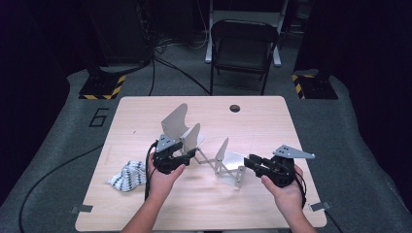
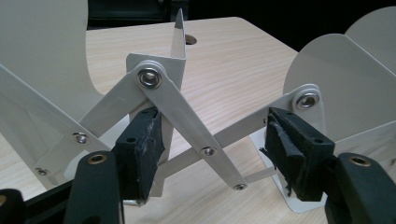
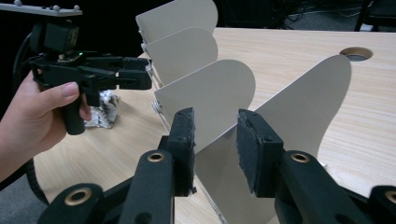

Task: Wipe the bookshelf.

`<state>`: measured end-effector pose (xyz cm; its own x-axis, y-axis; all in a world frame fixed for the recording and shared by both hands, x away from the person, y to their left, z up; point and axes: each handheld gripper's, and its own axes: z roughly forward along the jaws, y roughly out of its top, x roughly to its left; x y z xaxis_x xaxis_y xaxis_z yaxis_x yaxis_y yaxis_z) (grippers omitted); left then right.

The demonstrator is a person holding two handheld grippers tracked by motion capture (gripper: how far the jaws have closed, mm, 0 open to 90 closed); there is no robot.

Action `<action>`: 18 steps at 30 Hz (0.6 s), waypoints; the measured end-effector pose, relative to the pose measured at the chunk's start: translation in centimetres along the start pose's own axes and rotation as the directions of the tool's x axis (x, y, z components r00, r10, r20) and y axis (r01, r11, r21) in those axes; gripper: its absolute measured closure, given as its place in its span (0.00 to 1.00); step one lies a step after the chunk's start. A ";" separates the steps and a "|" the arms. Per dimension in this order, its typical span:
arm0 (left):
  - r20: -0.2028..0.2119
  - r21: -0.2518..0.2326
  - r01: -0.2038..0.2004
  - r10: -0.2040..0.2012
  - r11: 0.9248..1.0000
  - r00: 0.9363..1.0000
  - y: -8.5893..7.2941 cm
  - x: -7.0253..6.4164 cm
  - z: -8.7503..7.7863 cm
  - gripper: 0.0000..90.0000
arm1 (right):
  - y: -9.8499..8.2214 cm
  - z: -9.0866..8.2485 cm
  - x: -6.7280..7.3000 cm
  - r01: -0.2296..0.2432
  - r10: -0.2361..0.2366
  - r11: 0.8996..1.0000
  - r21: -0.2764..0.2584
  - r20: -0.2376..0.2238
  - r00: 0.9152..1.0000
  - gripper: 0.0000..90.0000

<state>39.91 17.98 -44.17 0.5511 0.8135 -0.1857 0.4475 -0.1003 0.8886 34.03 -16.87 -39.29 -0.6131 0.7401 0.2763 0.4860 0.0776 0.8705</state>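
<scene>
The left claw [image 2: 215,149] stands apart around the scissor links of an expanding metal file rack [image 1: 214,155] at mid-counter [image 1: 145,204]. The right claw [image 3: 215,149] straddles the rack's end plate, pads not visibly pressing. A patterned cloth [image 1: 127,175] lies nearby, left of the rack.

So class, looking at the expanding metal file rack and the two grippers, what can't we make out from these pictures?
- High view: whether the right gripper presses the rack's end plate; too small.
- Left gripper view: whether the left pad touches the scissor linkage; the bars overlap it.
- Right gripper view: the end plate's base, hidden behind the jaws.
- High view: the patterned cloth, too blurred to identify.
</scene>
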 end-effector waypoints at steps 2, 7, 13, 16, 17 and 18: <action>-0.001 0.003 -0.001 0.001 1.000 1.000 0.0 0.2 -0.1 0.41 | 0.0 0.0 0.3 0.005 -0.005 1.000 0.004 -0.007 1.000 0.76; -0.016 0.016 0.002 -0.002 1.000 1.000 -0.2 0.8 -0.6 0.42 | -0.1 0.2 1.3 0.029 -0.029 1.000 0.005 -0.031 0.999 0.78; -0.042 0.017 -0.002 0.003 1.000 0.999 -0.6 1.1 -1.7 0.42 | 0.1 0.8 2.8 0.068 -0.064 0.997 0.030 -0.109 0.992 0.73; -0.047 0.013 0.000 0.000 1.000 0.999 -0.7 1.1 -2.2 0.42 | 0.6 0.6 2.6 0.073 -0.074 0.997 -0.009 -0.116 0.991 0.71; -0.044 0.010 0.005 -0.004 1.000 0.999 -0.7 1.0 -2.3 0.42 | 0.9 0.4 2.3 0.065 -0.066 0.998 -0.021 -0.103 0.992 0.71; -0.041 0.009 0.008 -0.007 1.000 0.999 -0.8 0.9 -2.5 0.42 | 1.2 0.3 1.9 0.059 -0.062 0.998 -0.034 -0.098 0.993 0.70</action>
<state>38.32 20.23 -43.97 0.5183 0.8371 -0.1749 0.4580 -0.0990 0.8834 33.64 -15.19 -37.87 -0.7002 0.6646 0.2607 0.4274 0.0979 0.8987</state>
